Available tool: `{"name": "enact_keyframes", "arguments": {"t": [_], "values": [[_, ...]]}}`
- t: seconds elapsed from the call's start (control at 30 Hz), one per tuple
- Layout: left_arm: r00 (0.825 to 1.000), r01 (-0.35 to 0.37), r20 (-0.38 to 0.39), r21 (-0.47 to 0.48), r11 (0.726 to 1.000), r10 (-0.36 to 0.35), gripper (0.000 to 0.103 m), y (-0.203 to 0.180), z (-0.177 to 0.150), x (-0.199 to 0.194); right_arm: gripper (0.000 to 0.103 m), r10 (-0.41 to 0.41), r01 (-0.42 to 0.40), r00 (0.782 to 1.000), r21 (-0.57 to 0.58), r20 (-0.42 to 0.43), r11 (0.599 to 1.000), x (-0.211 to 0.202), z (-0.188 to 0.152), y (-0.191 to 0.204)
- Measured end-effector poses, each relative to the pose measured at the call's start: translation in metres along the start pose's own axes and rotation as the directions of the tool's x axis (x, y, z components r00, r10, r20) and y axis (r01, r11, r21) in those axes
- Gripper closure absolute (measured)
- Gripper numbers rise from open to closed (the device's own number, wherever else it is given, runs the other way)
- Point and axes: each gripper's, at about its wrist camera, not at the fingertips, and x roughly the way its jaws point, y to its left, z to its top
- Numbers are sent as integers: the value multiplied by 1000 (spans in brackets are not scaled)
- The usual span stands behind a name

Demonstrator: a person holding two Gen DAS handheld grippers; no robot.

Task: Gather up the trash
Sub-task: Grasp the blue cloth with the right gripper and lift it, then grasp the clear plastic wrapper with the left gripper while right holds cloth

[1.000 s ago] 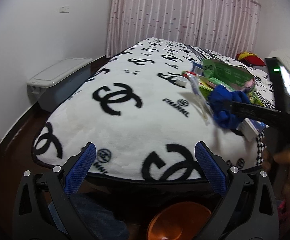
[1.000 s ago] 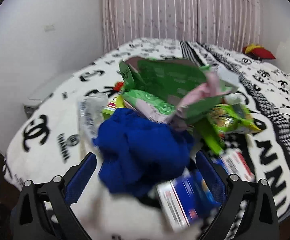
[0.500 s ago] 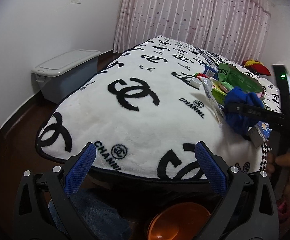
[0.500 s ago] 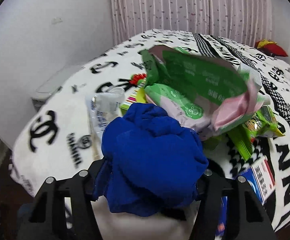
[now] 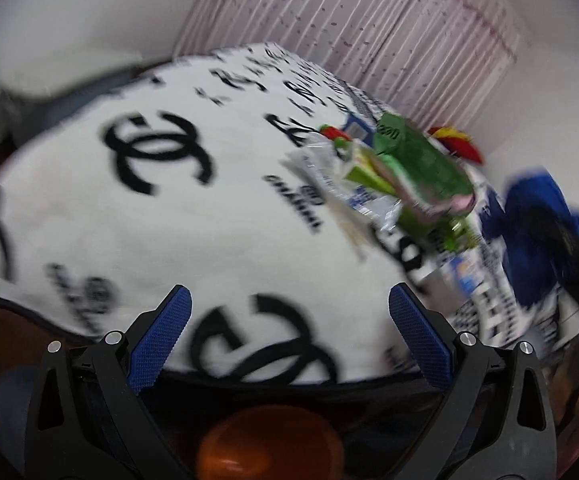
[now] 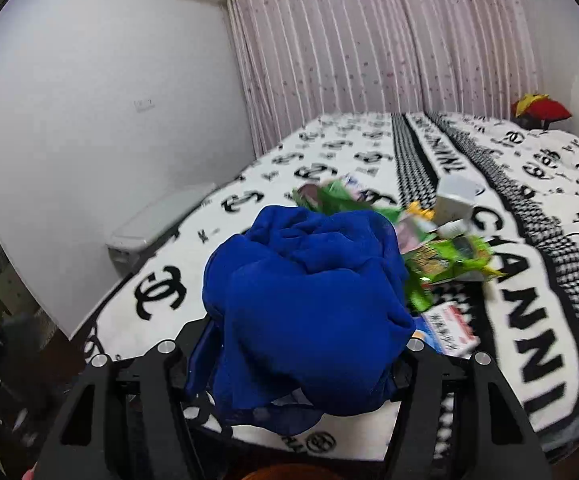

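My right gripper (image 6: 305, 344) is shut on a crumpled blue cloth (image 6: 309, 300) and holds it above the bed's near edge; the cloth hides the fingertips. It also shows in the left wrist view (image 5: 537, 232) at the right. A pile of trash lies on the bed: green wrappers (image 5: 421, 168) (image 6: 449, 256), a clear plastic wrapper (image 5: 329, 176) and a blue and white packet (image 6: 445, 330). My left gripper (image 5: 289, 340) is open and empty over the bed's near edge, left of the pile.
The bed has a white blanket (image 5: 169, 220) with black logos. An orange bin (image 5: 269, 448) sits on the floor below the left gripper. A grey storage box (image 6: 149, 228) stands by the left wall. A red and yellow item (image 6: 539, 106) lies far right.
My right gripper has lifted the blue cloth up and away from the trash pile. The left wrist view has swung and is blurred by motion; its jaws stay open.
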Motion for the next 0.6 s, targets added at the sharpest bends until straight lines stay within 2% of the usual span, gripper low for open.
{"name": "enact_keyframes", "arguments": {"t": [0.03, 0.27, 0.4, 0.5, 0.53, 0.57, 0.6], "values": [[999, 41, -5, -29, 999, -41, 6, -1, 6, 8, 41, 2, -2, 1000, -1, 19, 1000, -12, -2, -2], [997, 59, -45, -117, 991, -65, 6, -25, 57, 67, 40, -11, 14, 997, -33, 77, 999, -63, -16, -6], [992, -13, -125, -105, 994, 0, 7, -41, 79, 108, 40, -5, 7, 998, -28, 65, 1000, -69, -26, -12], [980, -115, -173, -61, 992, 103, 9, -47, 82, 132, 40, -13, 14, 998, -17, 60, 1000, -71, -33, -18], [978, -132, -172, -45, 990, 122, 18, -48, 80, 132, 40, -14, 15, 998, -15, 59, 1000, -71, -34, -20], [973, -171, -160, -12, 985, 166, 41, -49, 77, 132, 40, -14, 15, 998, -11, 57, 1000, -71, -35, -21], [967, -208, -142, 32, 978, 211, 51, -52, 75, 131, 40, -13, 13, 998, -5, 56, 1000, -71, -37, -23]]}}
